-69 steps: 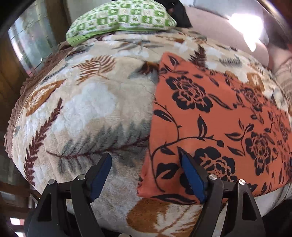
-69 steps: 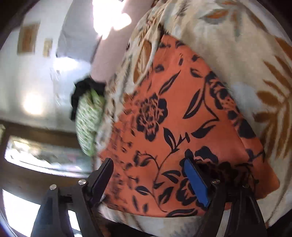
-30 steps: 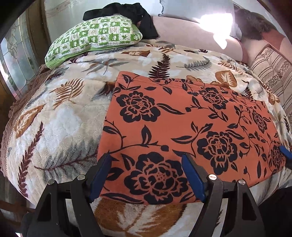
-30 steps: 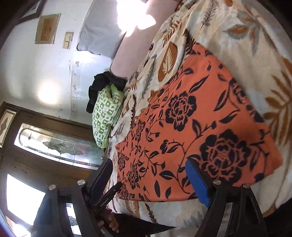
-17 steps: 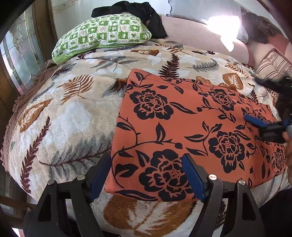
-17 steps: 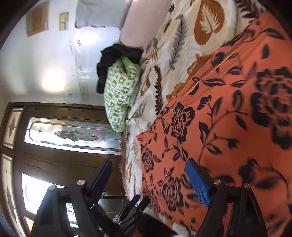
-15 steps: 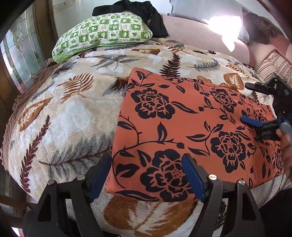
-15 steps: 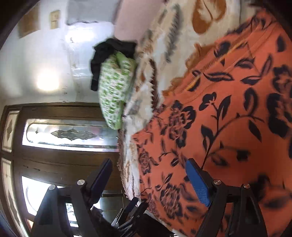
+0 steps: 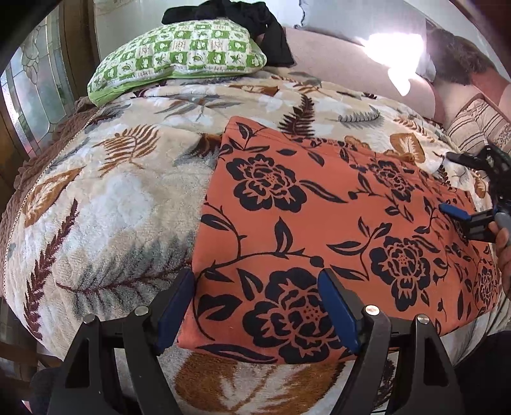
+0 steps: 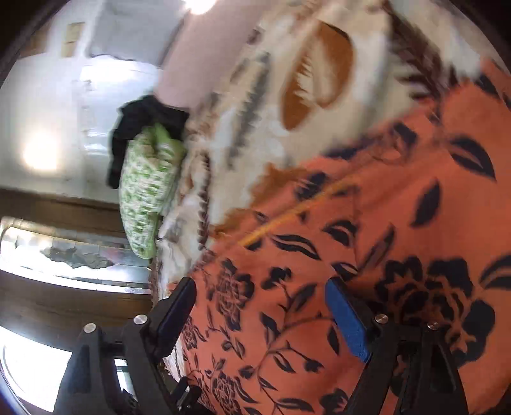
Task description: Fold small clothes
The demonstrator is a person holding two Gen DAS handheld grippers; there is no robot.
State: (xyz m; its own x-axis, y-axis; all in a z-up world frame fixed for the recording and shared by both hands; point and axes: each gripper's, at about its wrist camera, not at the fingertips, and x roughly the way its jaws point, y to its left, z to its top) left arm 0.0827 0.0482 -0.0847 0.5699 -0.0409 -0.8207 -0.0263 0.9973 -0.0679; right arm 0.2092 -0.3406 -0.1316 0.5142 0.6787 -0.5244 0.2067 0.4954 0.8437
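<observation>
An orange cloth with black flowers (image 9: 319, 223) lies flat on the leaf-patterned blanket (image 9: 111, 198). My left gripper (image 9: 255, 306) is open, its jaws straddling the cloth's near left corner, holding nothing. My right gripper (image 10: 260, 306) is open and empty, low over the cloth (image 10: 383, 255) and rolled sideways; its view is blurred. It also shows at the right edge of the left wrist view (image 9: 469, 191), over the cloth's right part.
A green checked pillow (image 9: 179, 60) with a black garment (image 9: 242, 16) on it lies at the bed's far end. A person lies at the far right (image 9: 463, 64) beside a striped pillow (image 9: 479, 127). A glass-panelled door (image 9: 35, 95) stands left.
My right gripper has swung from the cloth's near right edge inward over its right part, tilting sideways. My left gripper shifted slightly, now over the near left corner. The cloth lies unmoved.
</observation>
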